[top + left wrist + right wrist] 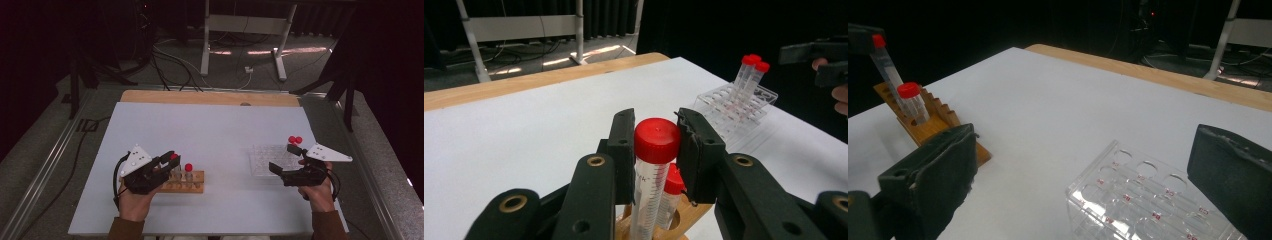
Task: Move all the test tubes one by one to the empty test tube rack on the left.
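A wooden rack (192, 187) near the table's front left holds red-capped tubes. My left gripper (170, 159) is shut on the cap of one tube (657, 140), which stands raised above a shorter neighbour (672, 181) still seated in the rack (684, 217). In the right gripper view that held tube (884, 60) and its neighbour (912, 102) stand at the rack's (933, 122) far end. A clear plastic rack (272, 159) at the right carries two red-capped tubes (295, 140) at its back corner. My right gripper (284, 161) hovers open over this clear rack (1148, 200), nothing between its pads.
The white table top (210, 130) has a wooden strip (210, 98) along its far edge. Beyond it are a metal stand's legs (245, 45) and cables on the floor (175, 60). A wide stretch of table lies between the two racks.
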